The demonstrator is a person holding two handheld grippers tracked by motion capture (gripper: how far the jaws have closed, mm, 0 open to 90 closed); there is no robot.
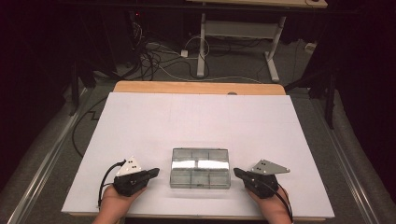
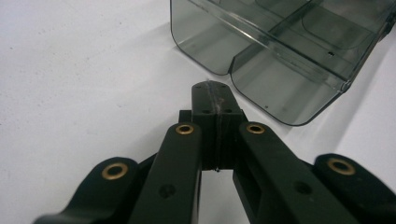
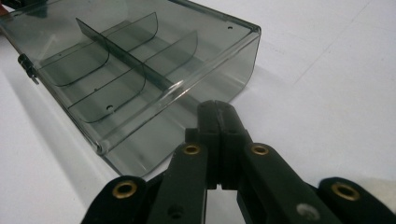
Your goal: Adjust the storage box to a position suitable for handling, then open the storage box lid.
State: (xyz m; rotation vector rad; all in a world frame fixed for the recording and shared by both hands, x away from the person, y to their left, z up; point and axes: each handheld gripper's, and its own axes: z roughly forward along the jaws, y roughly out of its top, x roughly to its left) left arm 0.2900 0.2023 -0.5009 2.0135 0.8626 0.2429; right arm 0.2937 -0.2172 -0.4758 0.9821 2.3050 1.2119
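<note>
A clear smoky plastic compartment box [image 1: 200, 168] lies closed on the white table sheet [image 1: 196, 121], near the front edge. Inner dividers show through its lid [image 3: 116, 60]. My left gripper [image 1: 155, 172] rests just left of the box, jaws pressed together with nothing between them; its tip [image 2: 212, 91] points at the box's side [image 2: 280, 56], a short gap away. Just right of the box sits my right gripper [image 1: 236, 172], also shut and empty, its tip [image 3: 217, 109] close to the box's end wall without clearly touching.
The sheet covers a wooden table whose far edge [image 1: 196, 87] shows. Beyond it stand a white desk frame [image 1: 243, 32] and loose cables [image 1: 159, 58] on the floor. Dark floor borders both sides.
</note>
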